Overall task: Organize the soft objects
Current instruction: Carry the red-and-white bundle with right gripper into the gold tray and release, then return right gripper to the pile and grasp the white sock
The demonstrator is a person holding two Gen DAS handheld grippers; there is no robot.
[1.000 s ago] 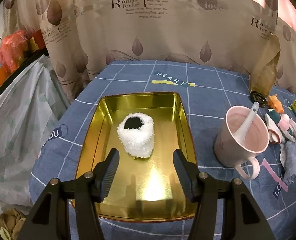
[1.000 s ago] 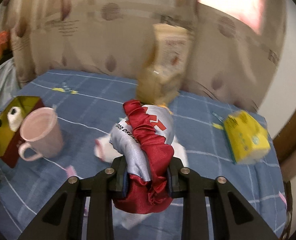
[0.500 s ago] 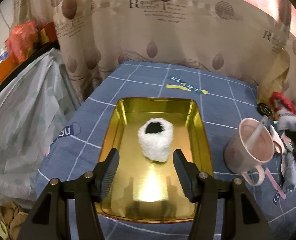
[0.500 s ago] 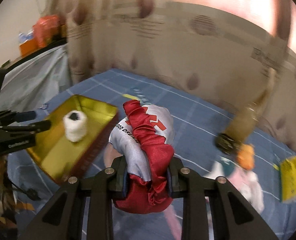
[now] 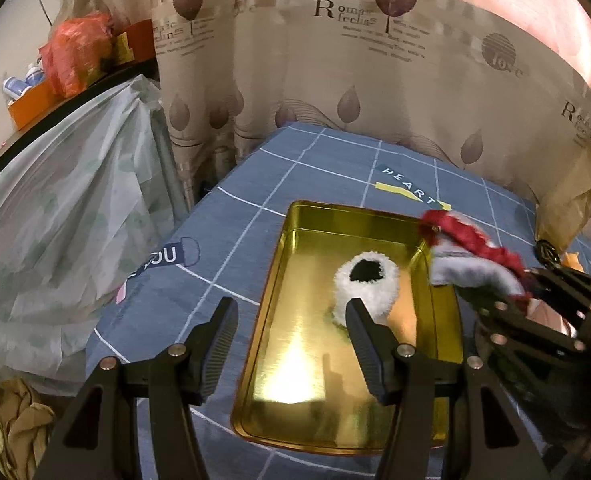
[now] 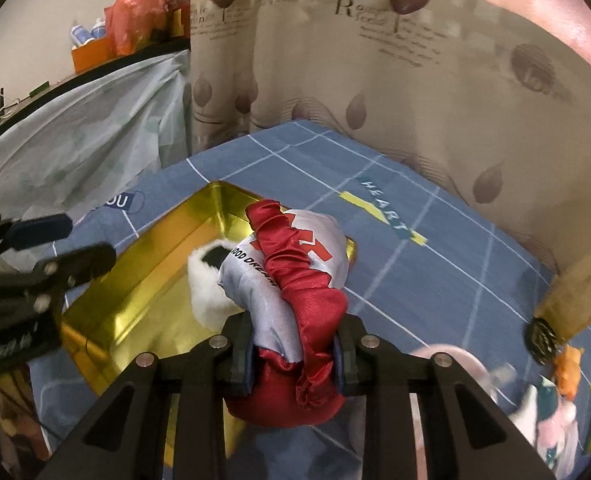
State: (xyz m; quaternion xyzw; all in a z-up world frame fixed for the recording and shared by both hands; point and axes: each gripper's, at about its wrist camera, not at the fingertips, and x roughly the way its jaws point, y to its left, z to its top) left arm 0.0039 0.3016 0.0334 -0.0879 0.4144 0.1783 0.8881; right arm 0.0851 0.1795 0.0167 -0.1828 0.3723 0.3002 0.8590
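Red and silver satin, a small stuffed pouch (image 6: 291,280), sits clamped between the narrow jaws of the right gripper (image 6: 293,354), held above the near right edge of the gold tray (image 5: 287,280), not yet set down. Inside the tray a fluffy white sock (image 5: 369,286) with a dark opening already lies, so one soft thing looks sorted and this pouch appears to be the second. More remains: a pile of small soft toys (image 6: 551,416) waits on the blue checked counter (image 5: 255,208) beyond a pink mug (image 6: 455,360). The left gripper (image 5: 291,344) hangs with its jaws wide and nothing between them, over the tray's left side. A second ago the pouch was far off to the right above the counter, near the toys; it has since swung across to the tray, while the left gripper has drifted slightly leftward.
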